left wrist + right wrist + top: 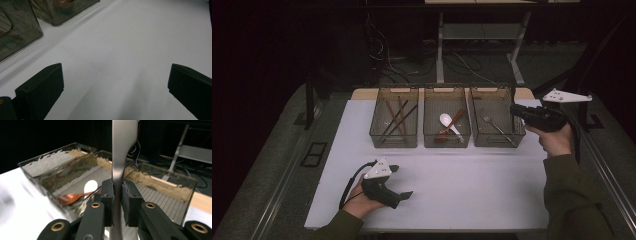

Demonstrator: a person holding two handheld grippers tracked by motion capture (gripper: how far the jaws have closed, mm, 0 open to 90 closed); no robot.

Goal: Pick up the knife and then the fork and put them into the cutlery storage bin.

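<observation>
Work in hand: sorting cutlery into 3 clear bins along the far edge of the white table [492, 190].
Right gripper [117, 192]: pinching a metal utensil handle [122, 147], pads pressed on both flat sides; seen at the right of the high view [532, 116], held over the right bin [496, 139].
Held piece: flat steel strip rising from the jaws to the top centre of the right gripper view; working end hidden below, so spoon, fork or knife cannot be told.
Left gripper [115, 82]: spread wide, nothing between the jaws, only bare table ahead; resting at lower left of the high view [384, 186].
Left bin [394, 141]: several long dark and reddish sticks, likely chopsticks.
Middle bin [446, 142]: white spoon [448, 121] beside a brown spoon [72, 197].
Right bin contents: 1 metal utensil [494, 125] lying diagonally.
Handling, judged: stiff, fairly light, smooth and slippery, not fragile; liable to pivot or slide in the pads if swung.
Hold, judged: across the flat faces of the handle, near its narrow waist, firm squeeze, lowered gently before release.
</observation>
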